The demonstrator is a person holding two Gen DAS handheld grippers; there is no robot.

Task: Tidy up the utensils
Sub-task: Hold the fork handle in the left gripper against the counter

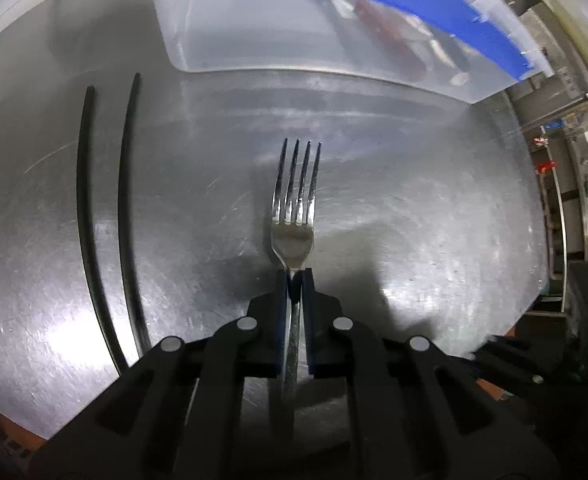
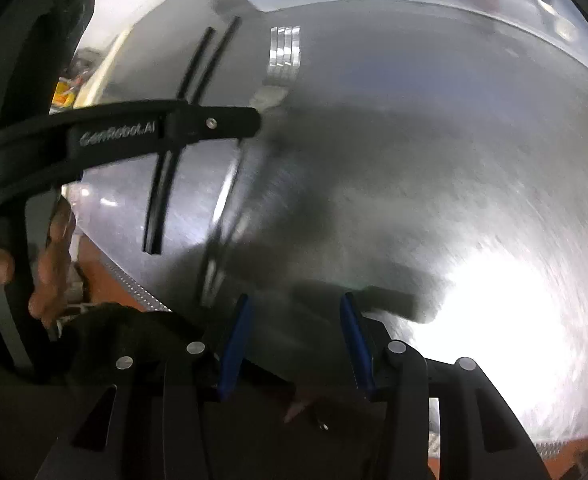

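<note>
Left hand-held gripper [image 1: 294, 280] clamps the fork [image 1: 295, 216] at frame centre above the counter [image 1: 414, 200]; right hand-held gripper [image 2: 294, 320] gapes.

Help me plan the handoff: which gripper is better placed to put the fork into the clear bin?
Left. The left gripper is shut on the fork, pointing toward the bin. The right gripper is open and holds nothing.

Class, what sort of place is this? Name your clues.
Probably a commercial kitchen: a scratched stainless-steel worktop, a silver metal fork in the left gripper, and a translucent plastic bin holding utensils.
</note>
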